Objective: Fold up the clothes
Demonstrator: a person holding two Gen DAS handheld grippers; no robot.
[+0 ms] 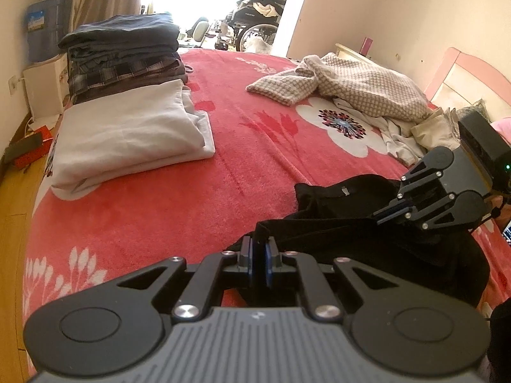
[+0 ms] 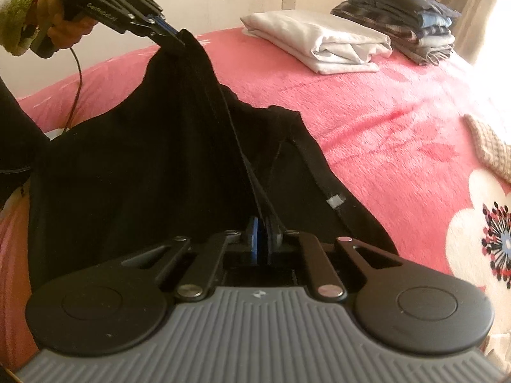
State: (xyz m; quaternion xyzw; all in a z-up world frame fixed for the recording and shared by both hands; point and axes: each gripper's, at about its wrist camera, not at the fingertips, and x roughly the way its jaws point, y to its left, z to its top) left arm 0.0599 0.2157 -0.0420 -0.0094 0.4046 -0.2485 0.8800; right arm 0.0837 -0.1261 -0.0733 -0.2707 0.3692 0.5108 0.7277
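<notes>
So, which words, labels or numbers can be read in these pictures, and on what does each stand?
Pale lettering on the side of the left gripper, right wrist view: too blurred to read with certainty.
Small grey tag on the black garment: no text legible.
Blue container beside the bed: print too small to read.
Nothing else carries text.

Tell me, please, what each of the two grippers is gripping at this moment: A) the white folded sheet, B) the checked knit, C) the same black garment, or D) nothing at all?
C: the left gripper and the right gripper are both shut on the edge of the black garment, which is stretched between them above the red blanket.
</notes>
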